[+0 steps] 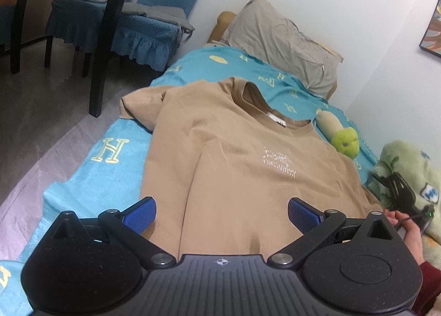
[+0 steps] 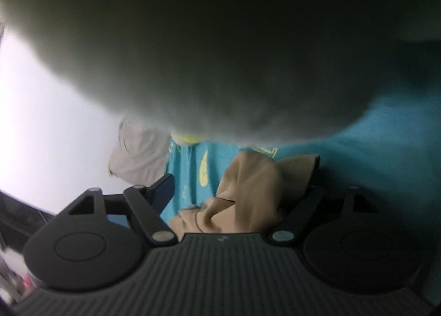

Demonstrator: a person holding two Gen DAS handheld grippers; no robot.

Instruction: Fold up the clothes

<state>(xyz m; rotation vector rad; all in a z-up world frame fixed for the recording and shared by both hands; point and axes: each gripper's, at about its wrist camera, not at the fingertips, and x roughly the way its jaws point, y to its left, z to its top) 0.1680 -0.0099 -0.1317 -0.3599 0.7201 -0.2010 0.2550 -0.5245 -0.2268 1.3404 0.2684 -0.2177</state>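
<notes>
With the tan T-shirt (image 1: 234, 156) spread front-up on the teal blanket (image 1: 110, 147), I should pinch one hem corner cleanly with my open left gripper (image 1: 222, 215) while my right gripper (image 2: 234, 192), jaws apart around bunched sleeve cloth, re-grips squarely.

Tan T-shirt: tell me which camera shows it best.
Left wrist view. The tan T-shirt lies spread on the bed, collar and chest print visible. The right wrist view catches only a bunched fold, with something blurred blocking most of the frame.
</notes>
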